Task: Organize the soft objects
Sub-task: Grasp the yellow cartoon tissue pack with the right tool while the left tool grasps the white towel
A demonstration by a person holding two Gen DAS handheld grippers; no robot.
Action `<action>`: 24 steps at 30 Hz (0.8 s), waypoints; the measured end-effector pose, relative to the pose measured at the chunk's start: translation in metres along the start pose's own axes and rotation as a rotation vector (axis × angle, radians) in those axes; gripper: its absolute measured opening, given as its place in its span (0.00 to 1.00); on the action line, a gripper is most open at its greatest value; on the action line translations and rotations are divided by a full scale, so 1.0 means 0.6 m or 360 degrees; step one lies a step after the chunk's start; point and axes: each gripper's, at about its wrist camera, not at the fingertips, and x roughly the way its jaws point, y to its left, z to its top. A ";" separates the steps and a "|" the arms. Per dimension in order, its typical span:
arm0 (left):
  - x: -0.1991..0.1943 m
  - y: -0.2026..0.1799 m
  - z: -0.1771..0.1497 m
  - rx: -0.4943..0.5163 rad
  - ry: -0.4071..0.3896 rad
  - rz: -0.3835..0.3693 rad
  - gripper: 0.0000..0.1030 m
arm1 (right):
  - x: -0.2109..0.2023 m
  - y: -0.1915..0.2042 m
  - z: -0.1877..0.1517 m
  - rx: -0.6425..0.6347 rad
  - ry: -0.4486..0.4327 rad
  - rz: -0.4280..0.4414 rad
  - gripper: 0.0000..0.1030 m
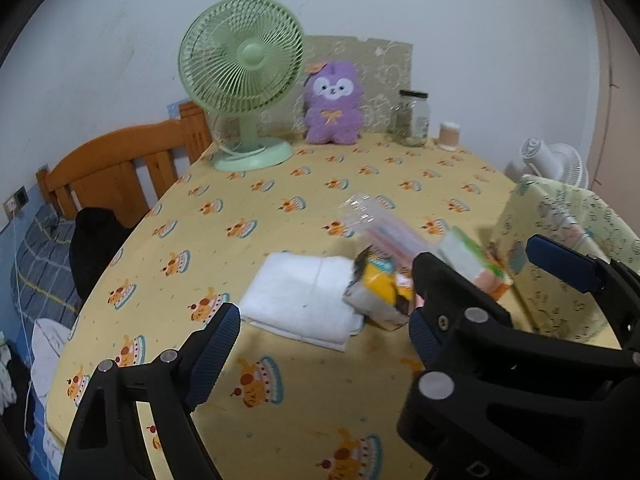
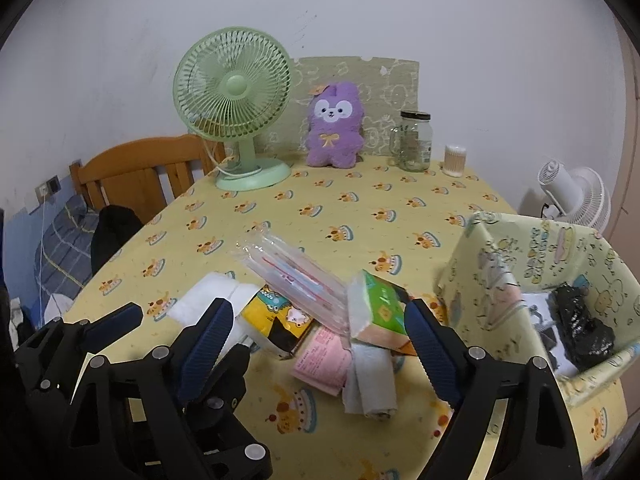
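Both grippers, left (image 1: 324,344) and right (image 2: 320,340), wide open, empty. Lower centre: tissue pack (image 2: 378,312), light, squashy; best pinched across flat sides.

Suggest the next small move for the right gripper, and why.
Probably ease the right gripper down onto the green tissue pack. Its jaws stand open and empty, and the pack lies on top of the pile, right beside the patterned box, so it likely lifts out without disturbing the rest.
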 end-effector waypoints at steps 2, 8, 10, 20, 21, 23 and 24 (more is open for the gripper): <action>0.008 0.004 0.000 -0.0008 0.0017 0.0016 0.85 | 0.011 0.003 0.001 -0.0008 0.0019 0.0010 0.86; 0.037 0.020 0.003 -0.0040 0.0076 0.0036 0.85 | 0.037 0.012 0.005 -0.0031 0.0047 0.0015 0.86; 0.047 0.024 0.005 -0.0047 0.0095 0.0028 0.86 | 0.046 0.015 0.008 -0.0036 0.0055 0.0010 0.86; 0.091 0.031 0.015 -0.0005 0.0189 0.0002 0.94 | 0.092 0.020 0.018 -0.0083 0.0105 -0.0011 0.85; 0.094 0.031 0.015 0.0003 0.0198 0.0001 0.94 | 0.095 0.021 0.019 -0.0090 0.0107 -0.0017 0.85; 0.100 0.029 0.014 0.0017 0.0213 0.0001 0.95 | 0.104 0.021 0.021 -0.0103 0.0115 -0.0026 0.84; 0.103 0.028 0.014 0.0025 0.0223 -0.0001 0.96 | 0.107 0.020 0.022 -0.0103 0.0119 -0.0028 0.84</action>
